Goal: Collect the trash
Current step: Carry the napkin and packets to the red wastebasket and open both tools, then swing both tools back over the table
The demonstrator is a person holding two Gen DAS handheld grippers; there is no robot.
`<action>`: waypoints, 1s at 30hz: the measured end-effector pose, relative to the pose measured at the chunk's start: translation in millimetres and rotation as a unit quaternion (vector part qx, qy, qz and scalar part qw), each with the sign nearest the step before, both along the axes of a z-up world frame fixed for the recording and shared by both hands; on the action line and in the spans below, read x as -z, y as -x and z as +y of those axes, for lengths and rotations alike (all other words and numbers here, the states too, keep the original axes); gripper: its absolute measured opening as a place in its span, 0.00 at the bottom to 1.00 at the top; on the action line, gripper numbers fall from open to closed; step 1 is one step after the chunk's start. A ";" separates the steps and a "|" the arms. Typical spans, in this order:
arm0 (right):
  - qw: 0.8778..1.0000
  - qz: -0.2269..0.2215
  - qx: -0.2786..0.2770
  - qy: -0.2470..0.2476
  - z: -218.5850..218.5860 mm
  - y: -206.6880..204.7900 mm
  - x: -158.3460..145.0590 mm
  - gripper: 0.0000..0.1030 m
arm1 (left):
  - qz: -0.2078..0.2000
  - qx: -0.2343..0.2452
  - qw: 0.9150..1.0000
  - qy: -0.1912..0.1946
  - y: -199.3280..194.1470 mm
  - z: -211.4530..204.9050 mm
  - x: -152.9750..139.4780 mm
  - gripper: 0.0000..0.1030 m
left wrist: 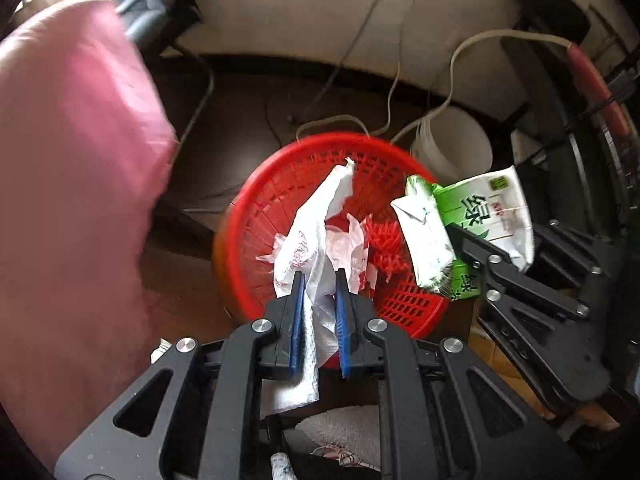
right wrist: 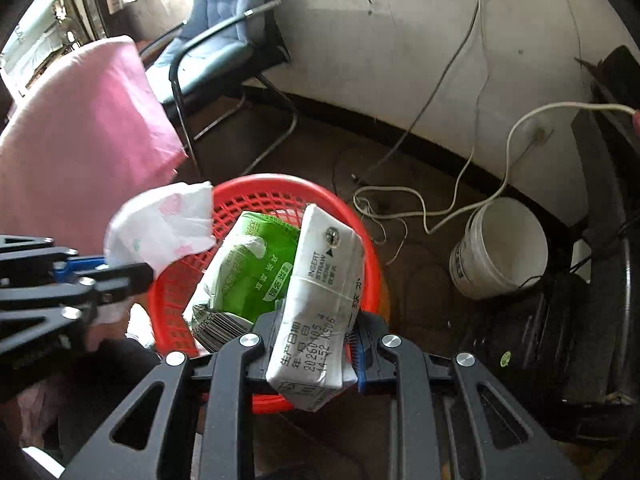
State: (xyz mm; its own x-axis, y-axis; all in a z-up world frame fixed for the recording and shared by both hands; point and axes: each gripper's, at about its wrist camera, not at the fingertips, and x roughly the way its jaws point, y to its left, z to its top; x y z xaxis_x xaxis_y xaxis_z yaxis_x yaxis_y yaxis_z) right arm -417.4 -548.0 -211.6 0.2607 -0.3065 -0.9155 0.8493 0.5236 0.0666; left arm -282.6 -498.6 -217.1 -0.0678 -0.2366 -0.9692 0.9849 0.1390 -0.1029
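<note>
Left claw (left wrist: 319,280), as seen from the left wrist, is clamped on a crumpled white plastic bag (left wrist: 316,240) with pink print, together with a strip of white paper towel (left wrist: 310,364) that hangs between the blue pads. Both are held above a red mesh basket (left wrist: 280,184) standing on the dark floor. To the right, the right claw (left wrist: 460,248) is seen gripping a crushed green and white drink carton (left wrist: 472,216) over the basket's rim. A white bucket (left wrist: 452,144) stands behind the basket, and a pink cloth (left wrist: 68,160) fills the left side.

From the right wrist, the right claw (right wrist: 316,344) is closed on the flattened carton (right wrist: 316,300), whose printed white side faces the camera; it is held over the red basket (right wrist: 256,188). The left claw (right wrist: 132,272) enters from the left with the white bag (right wrist: 160,224) at the basket's near-left rim. The white bucket (right wrist: 500,248) sits on the floor to the right, and a blue chair (right wrist: 224,28) stands by the wall.
</note>
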 end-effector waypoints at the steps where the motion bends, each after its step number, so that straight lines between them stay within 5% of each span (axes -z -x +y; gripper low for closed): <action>1: 1.000 0.000 0.003 -0.005 -3.1 1.0 3.8 0.23 | 0.003 0.003 1.000 -0.006 3.6 -3.0 5.3 0.15; 10: 1.000 0.013 0.013 -0.025 -15.5 0.9 22.1 0.25 | 0.008 0.003 1.000 -0.029 4.6 -17.0 38.2 0.19; 12: 0.999 0.014 0.022 -0.021 -16.7 2.1 19.2 0.42 | 0.012 -0.002 1.000 -0.028 -0.5 -18.1 39.5 0.32; 30: 0.999 0.002 0.033 0.019 0.5 -0.7 -24.0 0.57 | -0.015 -0.030 0.999 0.018 -23.3 20.0 -23.2 0.41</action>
